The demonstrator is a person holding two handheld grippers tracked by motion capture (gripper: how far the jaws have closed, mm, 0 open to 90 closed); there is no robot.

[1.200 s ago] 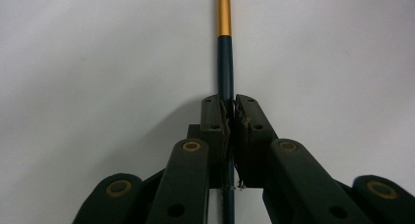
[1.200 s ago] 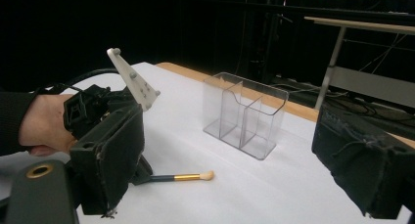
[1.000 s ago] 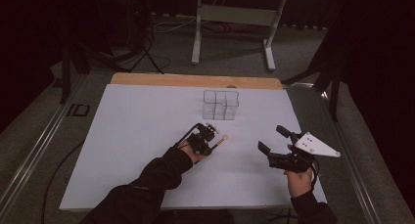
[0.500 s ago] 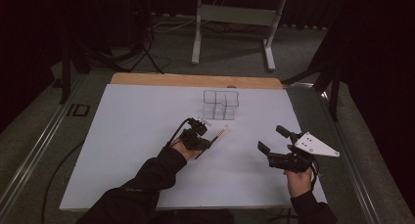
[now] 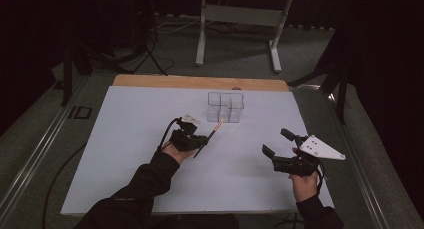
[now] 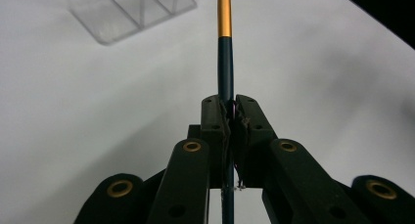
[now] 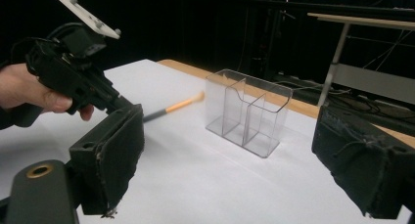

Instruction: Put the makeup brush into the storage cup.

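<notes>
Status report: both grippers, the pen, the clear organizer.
Left gripper shut on pen, tip near clear organizer. Right gripper open, empty. Nothing between pen and organizer.

Dim, dark-edged, slightly blurred frames

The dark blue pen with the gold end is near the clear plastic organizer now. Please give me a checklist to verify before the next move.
1. Grip: left gripper is shut on the dark blue pen with the gold end: ok.
2. Aim: in the high view the pen's gold end points toward the clear plastic organizer, beside its front wall, not yet over an opening: not ok.
3. Organizer upright on the white table: ok.
4. Compartments free of other things: ok.
5. Right gripper open, apart from the organizer: ok.
6. Pen's tip height above the rim: cannot tell.
</notes>
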